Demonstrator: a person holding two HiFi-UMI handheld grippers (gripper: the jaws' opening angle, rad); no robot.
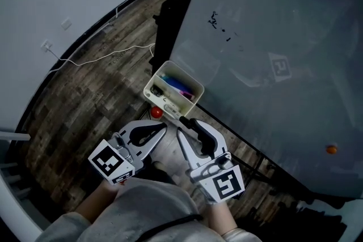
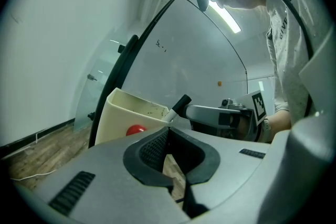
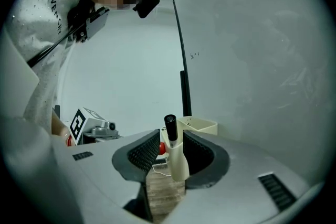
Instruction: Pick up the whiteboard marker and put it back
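1. Your left hand (image 1: 102, 191) and your right hand (image 2: 275, 122) sit low and close to your body. Each carries its tool level, and the two tools angle in toward each other, toward the tray (image 1: 154, 77).
2. The left tongs (image 1: 163, 129) are closed, tips meeting, with nothing in them. The plank floor (image 1: 85, 99) shows through the oval gap behind the tips.
3. The right tongs (image 1: 185, 125) stand wide open with the whiteboard marker (image 3: 174, 149) between the jaws. It leans on one ribbed pad, and a clear gap separates it from the other.
4. The marker is a slim cylinder with a white barrel and a black cap. Its long axis runs roughly along the right tongs. The barrel lies back between the pads and the cap tilts up past the tips, toward the tray.
5. In the left gripper view the cap slants up beside the tip of the right tongs, and the barrel drops toward the tray's near corner. You cannot tell whether it touches the rim.
6. The tray is a cream plastic box with rounded corners, set against the lower edge of the smooth grey whiteboard (image 1: 272, 37). It holds coloured pens (image 1: 178, 85).
7. A small red round thing (image 1: 156, 113) sits just beside the tray's near side.
8. Both tools have matte grey shells with dark textured pads. Each carries a cube with black-and-white square markers, the left cube (image 1: 110, 161) and the right cube (image 1: 225, 184).
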